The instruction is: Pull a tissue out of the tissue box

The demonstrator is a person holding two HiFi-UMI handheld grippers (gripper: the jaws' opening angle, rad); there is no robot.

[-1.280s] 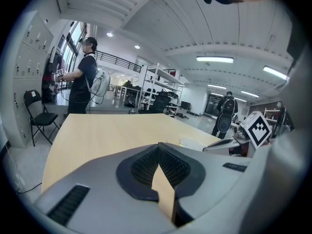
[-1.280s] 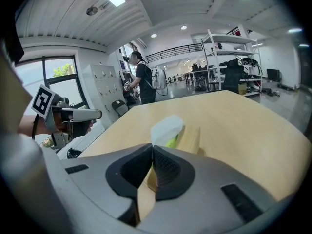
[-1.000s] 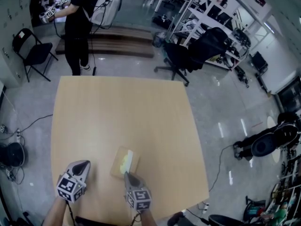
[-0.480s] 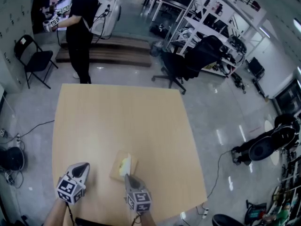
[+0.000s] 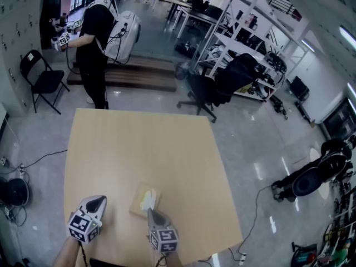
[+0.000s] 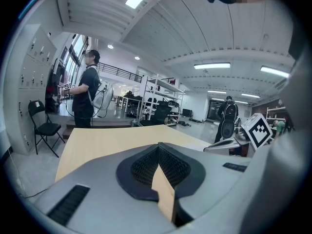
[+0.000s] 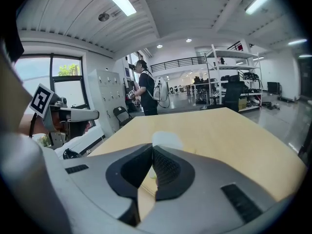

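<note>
Tissue box (image 5: 139, 201) just beyond downward-tilted right hand-held gripper (image 5: 149, 211), jaws together

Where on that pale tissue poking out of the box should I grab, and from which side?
Pinch the raised tuft of the pale tissue where it stands above the flat tan cardboard box, coming from above with fingers either side of it. It looks like the only loose part clear of the box top.
</note>
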